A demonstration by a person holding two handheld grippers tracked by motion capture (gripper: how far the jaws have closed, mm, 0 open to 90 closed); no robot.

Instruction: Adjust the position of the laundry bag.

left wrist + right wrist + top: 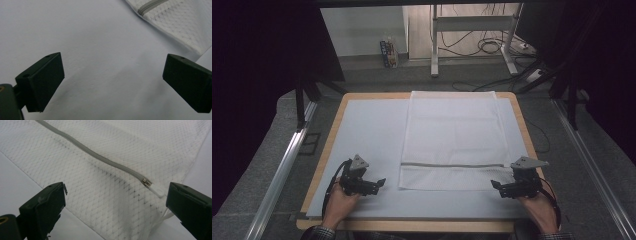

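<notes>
I see a white mesh bag (452,135) lying flat in the middle of the table (362,130). Its grey zipper (452,164) runs across near the bottom edge. My left gripper (379,183) sits at the lower left of the frame, wide open, over bare table just beside the bag's corner. My right gripper (496,187) sits at the lower right, wide open too, holding nothing. The white zipper pull (156,190) lies between its jaws, near the right one.
</notes>
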